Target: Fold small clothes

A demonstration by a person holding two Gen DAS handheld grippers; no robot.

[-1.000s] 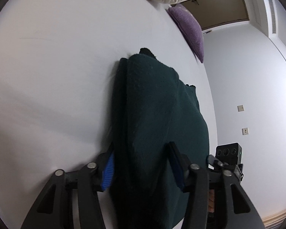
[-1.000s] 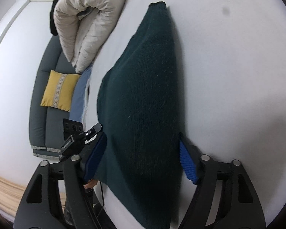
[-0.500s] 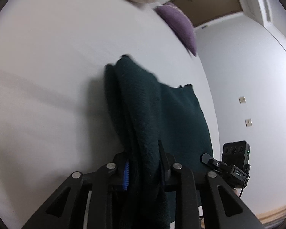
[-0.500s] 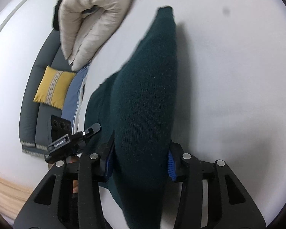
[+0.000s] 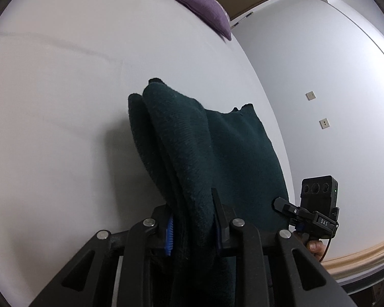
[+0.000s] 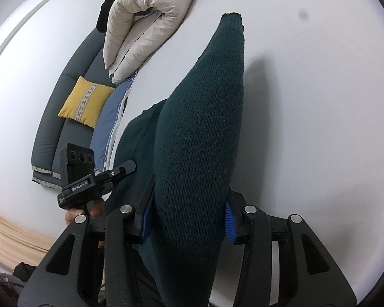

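One white bed carries one dark green sweater, its near edge lifted off the sheet. Only the right wrist view shows one grey sofa, one folded beige duvet and one yellow cushion. Only the left wrist view shows one purple pillow and two wall plates. The left claw is clamped on bunched sweater layers. The right claw is clamped on a thicker fold.
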